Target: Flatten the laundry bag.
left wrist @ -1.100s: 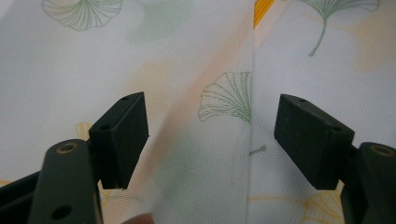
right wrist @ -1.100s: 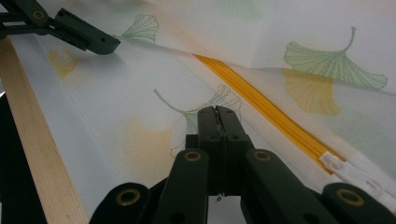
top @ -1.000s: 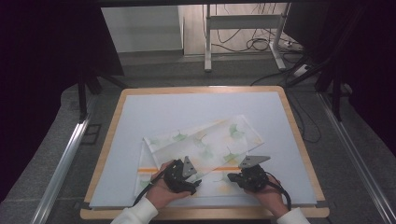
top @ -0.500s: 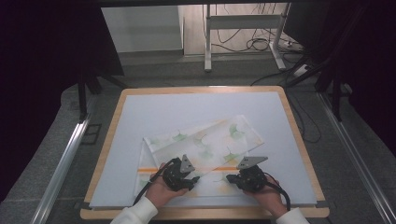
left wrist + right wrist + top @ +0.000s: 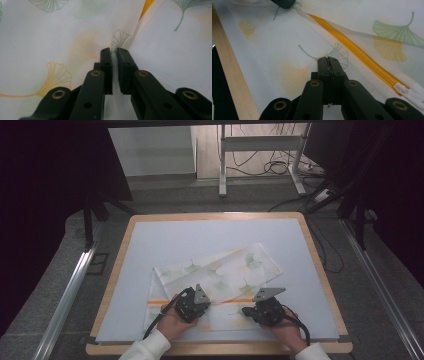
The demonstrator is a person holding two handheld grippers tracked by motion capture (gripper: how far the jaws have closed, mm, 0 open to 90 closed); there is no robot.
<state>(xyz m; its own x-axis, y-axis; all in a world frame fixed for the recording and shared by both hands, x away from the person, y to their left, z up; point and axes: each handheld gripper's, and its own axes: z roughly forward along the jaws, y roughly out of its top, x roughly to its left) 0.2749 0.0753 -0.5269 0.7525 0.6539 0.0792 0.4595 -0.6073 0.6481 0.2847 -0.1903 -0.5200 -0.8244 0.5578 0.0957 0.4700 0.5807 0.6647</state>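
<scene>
A fine-woven, matt white cloth (image 5: 220,270) with a glossy orange zip (image 5: 359,56) lies on a smooth matt board (image 5: 165,245) framed by pale wood (image 5: 117,270), under matt black plastic grippers.

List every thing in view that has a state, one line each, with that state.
Cloth: white with a ginkgo-leaf print, lying partly folded on the table, its far part doubled over.
Orange zipper: closed along the stretch in view.
Left tongs: jaws have just been closing, now pinched on a fold of the cloth.
Right tongs: shut on the cloth.
Table: pale top in a wooden frame, bearing the cloth.
</scene>
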